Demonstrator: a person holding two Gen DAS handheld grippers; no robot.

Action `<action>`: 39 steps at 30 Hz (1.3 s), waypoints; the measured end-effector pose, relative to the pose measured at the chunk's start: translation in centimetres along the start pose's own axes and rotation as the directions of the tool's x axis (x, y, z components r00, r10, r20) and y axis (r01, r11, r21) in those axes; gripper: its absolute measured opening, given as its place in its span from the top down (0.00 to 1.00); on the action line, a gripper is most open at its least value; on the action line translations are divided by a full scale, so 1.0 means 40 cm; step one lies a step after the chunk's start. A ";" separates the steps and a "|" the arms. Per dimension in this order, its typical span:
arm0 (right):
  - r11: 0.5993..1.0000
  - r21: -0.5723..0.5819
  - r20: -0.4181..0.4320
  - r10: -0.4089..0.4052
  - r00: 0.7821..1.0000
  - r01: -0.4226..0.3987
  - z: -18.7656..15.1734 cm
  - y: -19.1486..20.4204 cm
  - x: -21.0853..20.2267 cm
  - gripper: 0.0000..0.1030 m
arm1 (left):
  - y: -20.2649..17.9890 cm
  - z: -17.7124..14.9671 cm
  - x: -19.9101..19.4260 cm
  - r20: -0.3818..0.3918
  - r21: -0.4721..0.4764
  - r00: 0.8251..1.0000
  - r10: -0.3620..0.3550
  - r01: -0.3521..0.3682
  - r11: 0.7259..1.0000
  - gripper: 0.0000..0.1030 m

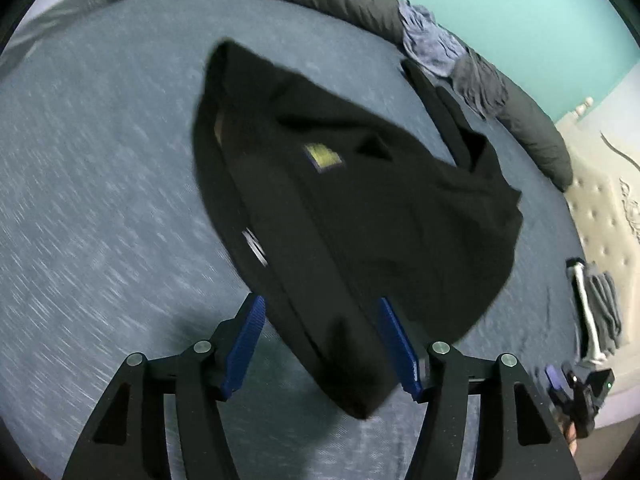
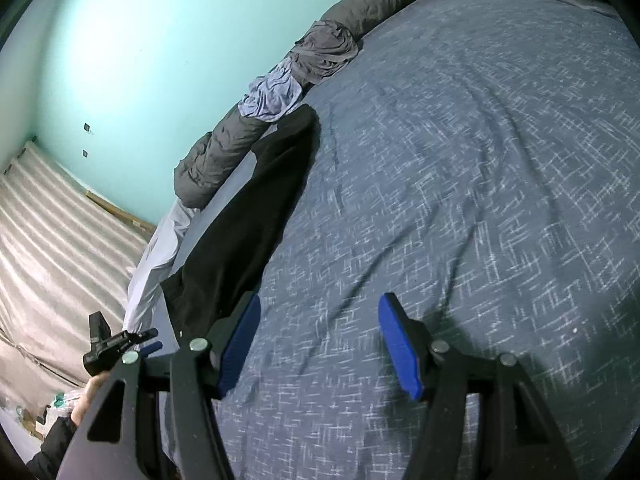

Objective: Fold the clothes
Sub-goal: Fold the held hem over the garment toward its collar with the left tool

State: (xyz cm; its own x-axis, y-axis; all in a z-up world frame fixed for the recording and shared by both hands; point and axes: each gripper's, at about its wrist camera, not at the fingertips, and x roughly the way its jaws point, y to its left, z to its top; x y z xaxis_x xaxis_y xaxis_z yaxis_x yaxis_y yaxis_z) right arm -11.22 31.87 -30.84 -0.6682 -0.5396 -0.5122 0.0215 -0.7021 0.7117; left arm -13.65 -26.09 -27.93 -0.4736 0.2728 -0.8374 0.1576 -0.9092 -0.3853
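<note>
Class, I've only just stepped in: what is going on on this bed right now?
A person with a gripper in each hand is folding laundry on a blue patterned bed. The left gripper is open around a corner of a partly folded black garment, its pads apparently not pressing it. The right gripper hangs open over bare bedding, holding nothing. More crumpled clothes wait along the far edge.

A wide stretch of blue bedspread (image 2: 460, 200) lies bare ahead of the right gripper (image 2: 320, 344). The black garment (image 1: 340, 200) fills the middle, and a rolled grey duvet (image 2: 224, 152) blocks the wall side.
</note>
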 end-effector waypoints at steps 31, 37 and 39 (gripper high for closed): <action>0.998 0.066 0.038 -0.017 0.999 0.014 -0.011 -0.041 -0.041 0.40 | -0.016 -0.036 -0.191 0.138 0.095 0.989 -0.044 0.031 0.995 0.97; 0.998 0.020 0.032 -0.060 0.998 0.059 -0.018 -0.023 -0.037 0.40 | 0.045 -0.033 -0.268 0.218 0.063 0.976 -0.002 -0.012 0.998 0.97; 0.998 -0.005 0.030 -0.065 0.997 0.065 -0.020 -0.011 -0.033 0.40 | 0.080 -0.031 -0.275 0.224 0.040 0.974 0.009 -0.019 0.999 0.97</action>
State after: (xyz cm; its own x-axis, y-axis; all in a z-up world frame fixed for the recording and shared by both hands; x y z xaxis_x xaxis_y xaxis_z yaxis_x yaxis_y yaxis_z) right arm -9.74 32.51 -30.85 -0.6902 -0.4787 -0.5426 -0.0187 -0.7379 0.6747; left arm -6.85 -31.60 -20.46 -0.6544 0.1870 -0.7327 0.1313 -0.9261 -0.3536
